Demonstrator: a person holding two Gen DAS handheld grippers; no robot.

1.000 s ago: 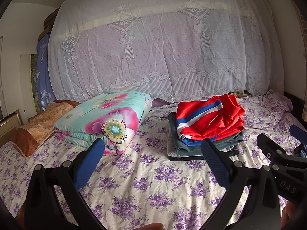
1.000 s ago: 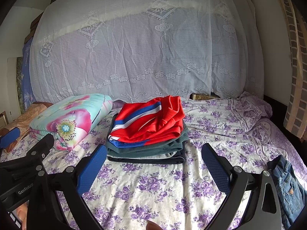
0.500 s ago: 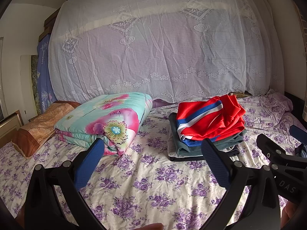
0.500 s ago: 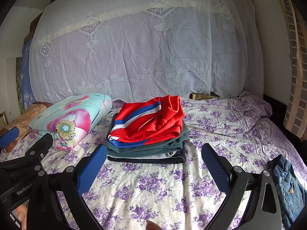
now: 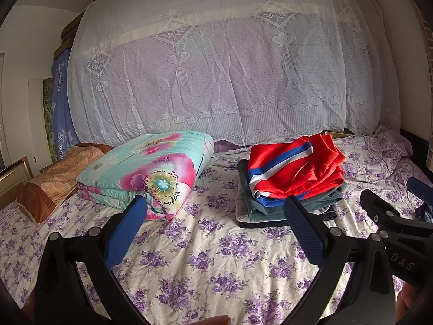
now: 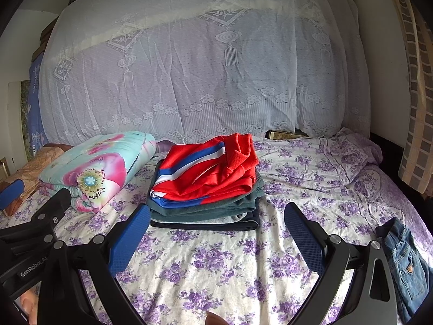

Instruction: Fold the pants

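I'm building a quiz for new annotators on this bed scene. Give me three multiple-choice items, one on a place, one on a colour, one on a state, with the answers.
1. Where do the jeans lie?
A. on top of the clothes stack
B. at the right edge of the bed, apart from the stack
C. under the quilt

2. What colour is the top garment of the stack?
A. mainly red with a blue and white stripe
B. plain green
C. yellow

3. How does the right hand-held gripper stand?
A. shut on the jeans
B. shut on nothing
C. open, holding nothing

Answers:
1 B, the jeans lie crumpled on the flowered sheet far right of the stack.
2 A, the red cloth with its stripe lies uppermost.
3 C, its blue fingers are spread wide with only sheet between them.
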